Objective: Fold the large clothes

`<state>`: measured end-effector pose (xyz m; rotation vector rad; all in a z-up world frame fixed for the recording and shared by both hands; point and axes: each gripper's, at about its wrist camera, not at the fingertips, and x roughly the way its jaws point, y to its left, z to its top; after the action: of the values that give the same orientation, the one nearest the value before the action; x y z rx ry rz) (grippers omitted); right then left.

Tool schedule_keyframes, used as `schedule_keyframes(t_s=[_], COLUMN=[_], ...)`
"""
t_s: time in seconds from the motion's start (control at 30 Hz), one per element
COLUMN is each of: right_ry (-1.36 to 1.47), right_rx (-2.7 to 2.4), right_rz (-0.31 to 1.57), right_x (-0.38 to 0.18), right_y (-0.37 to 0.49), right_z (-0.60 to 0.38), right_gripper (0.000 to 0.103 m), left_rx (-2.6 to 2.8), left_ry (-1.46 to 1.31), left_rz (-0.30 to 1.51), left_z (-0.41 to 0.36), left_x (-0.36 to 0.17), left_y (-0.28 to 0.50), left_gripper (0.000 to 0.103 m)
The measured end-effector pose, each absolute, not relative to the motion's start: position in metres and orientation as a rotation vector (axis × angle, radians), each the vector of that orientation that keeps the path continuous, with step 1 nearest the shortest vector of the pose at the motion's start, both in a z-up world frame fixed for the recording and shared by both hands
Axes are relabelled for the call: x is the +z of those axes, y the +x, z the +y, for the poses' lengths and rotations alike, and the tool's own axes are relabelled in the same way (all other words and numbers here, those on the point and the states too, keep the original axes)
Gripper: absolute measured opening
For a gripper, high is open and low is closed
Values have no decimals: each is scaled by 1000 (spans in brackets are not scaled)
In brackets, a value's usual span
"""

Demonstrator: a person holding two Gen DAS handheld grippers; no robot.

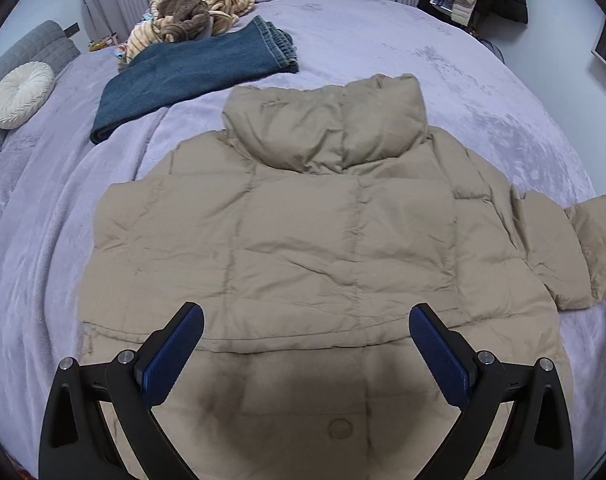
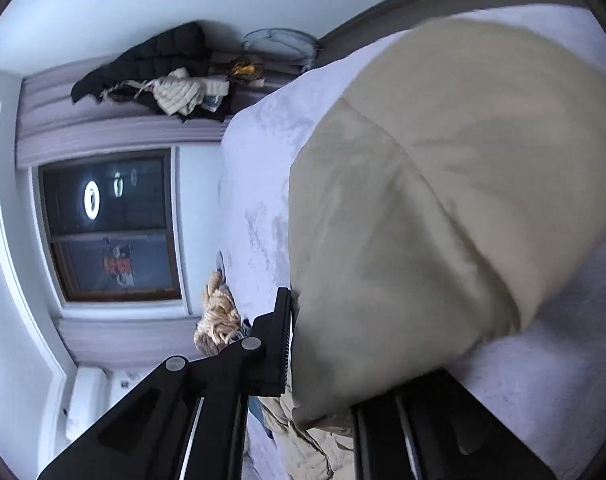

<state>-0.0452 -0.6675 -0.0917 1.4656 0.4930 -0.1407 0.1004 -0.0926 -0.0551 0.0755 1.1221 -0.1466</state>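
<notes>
The bed (image 1: 483,92) fills most of the left wrist view, covered with a soft lilac blanket. On it, in the middle, lies the beige puffer jacket (image 1: 303,220), spread flat with the collar away from the camera and one sleeve (image 1: 575,248) stretched out to the side, near the edge of the bed. Behind it, well apart, lie folded dark jeans (image 1: 191,76), then a heap of striped cloth with a brown plush toy (image 1: 187,12), and a round white cushion (image 1: 21,94) beside the headboard.

The left gripper (image 1: 307,328) hovers over the lower hem of the jacket, its blue pads wide apart and holding nothing. The right gripper (image 2: 323,344) has its fingers closed on a thick fold of the jacket; the fabric bulges out between them and hides one finger, so I judge the grip from the pinched cloth. Which part of the jacket this is I cannot tell for sure; probably the sleeve.

The step in hand seems to be bringing this part over the body of the jacket. To do it well, the grip should stay tight, because the filled fabric is slippery and springs back. It is better to carry it low and lay it straight across, then press the air out. The free gripper can hold the body so it does not slide on the blanket.

For containers, only a round wire basket (image 2: 279,46) stands beyond the bed in the right wrist view; what is in it I cannot see.
</notes>
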Motion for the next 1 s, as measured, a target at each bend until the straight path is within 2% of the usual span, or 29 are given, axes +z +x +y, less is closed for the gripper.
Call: schedule_keyframes(t_s=[0.23,0.4,0.6,0.8,0.83,0.9,0.93,0.97,1.0], right_ry=[970,547,272,236,231,248,268,288,302], right_rx=[87,219,278,197,173,153,161,162,161], right_rz=[662,767,940,1114,1135,1158,1160,1158,1142], right_x=[4,32,-23,-98,-105,-108,-104,-99,-91], right_y=[50,95,103,98,97,95,94,90,84], right_z=[-547,-404,-275,-245,-246,-250,-253,-256,-260], right_gripper=[10,9,9,10,16,41,68,80,80], left_rx=[-96,-71,-58,-93,-105,-126,-136,-147,-153], left_ry=[25,-1,-37,-55,-59,-73,-82,-97,-109], left_rz=[1118,1112,1128,1145,1145,1146,1146,1144,1141], left_z=[-33,5,42,53,52,51,50,51,51], left_x=[-61,-65,-78,-91,-93,-94,-93,-92,-91], left_y=[112,116,121,126,128,131,132,134,135], left_gripper=[103,103,103,103,103,103,103,103,103])
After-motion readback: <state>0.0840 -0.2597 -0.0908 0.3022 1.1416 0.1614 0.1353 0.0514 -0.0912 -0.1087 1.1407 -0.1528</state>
